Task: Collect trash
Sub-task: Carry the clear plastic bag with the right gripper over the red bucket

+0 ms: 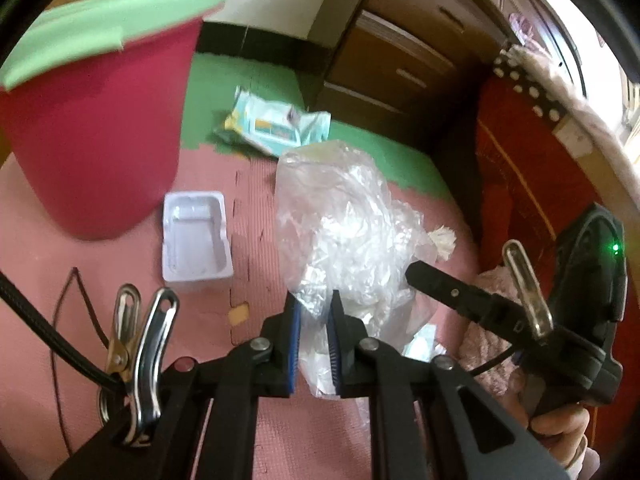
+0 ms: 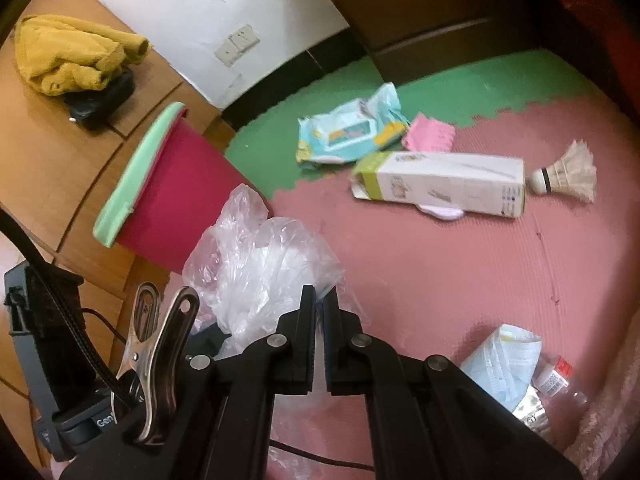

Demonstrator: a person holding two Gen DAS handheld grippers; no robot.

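Two grippers point steeply down at the pink foam floor mat (image 2: 440, 272), the left gripper (image 1: 314, 312) and right gripper (image 2: 319, 308) each clenched on the crumpled clear plastic bag (image 1: 344, 216). It hangs bunched and wrinkled between them, just beside the magenta bin with a green rim (image 1: 96, 136).

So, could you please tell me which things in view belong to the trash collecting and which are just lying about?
Job:
clear plastic bag, pinched by left gripper and right gripper
red bin
wipes packet
carton
white tray

Lying about:
yellow cloth
shuttlecock
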